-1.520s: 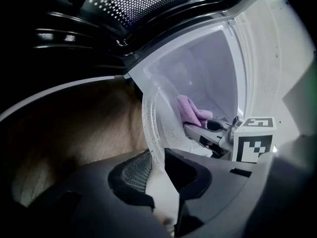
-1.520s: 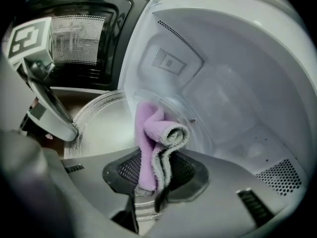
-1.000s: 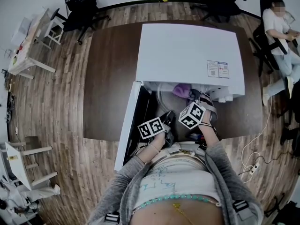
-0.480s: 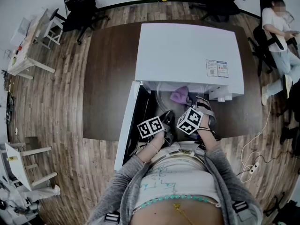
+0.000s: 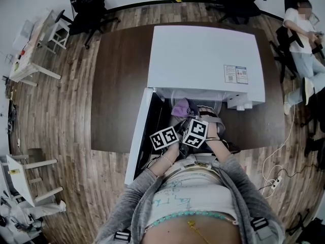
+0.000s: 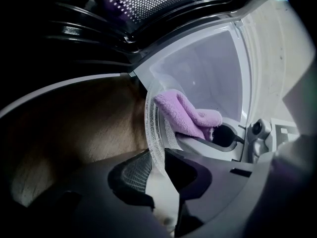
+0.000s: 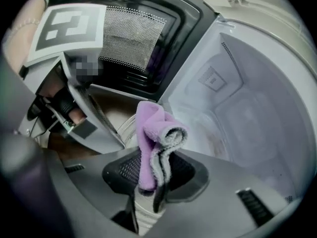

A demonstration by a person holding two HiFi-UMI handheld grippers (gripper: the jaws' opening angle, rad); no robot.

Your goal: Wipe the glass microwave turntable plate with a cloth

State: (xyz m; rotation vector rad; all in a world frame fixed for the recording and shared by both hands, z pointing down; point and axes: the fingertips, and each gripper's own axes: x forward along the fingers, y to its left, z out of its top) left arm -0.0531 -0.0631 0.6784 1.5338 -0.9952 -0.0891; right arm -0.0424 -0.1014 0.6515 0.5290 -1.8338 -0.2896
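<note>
My left gripper (image 6: 161, 175) has its narrow-set jaws pinching the rim of the clear, ribbed glass turntable plate (image 6: 153, 128) at the white microwave's (image 5: 203, 60) open mouth. My right gripper's (image 7: 154, 175) jaws clamp a folded, fleecy purple cloth (image 7: 151, 123).

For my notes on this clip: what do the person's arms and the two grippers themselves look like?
Both arms wear loose grey sleeves. The left gripper and right gripper have smooth grey moulded bodies with black mesh-textured pads inside the jaws. Each carries a white cube printed with black square markers.
</note>
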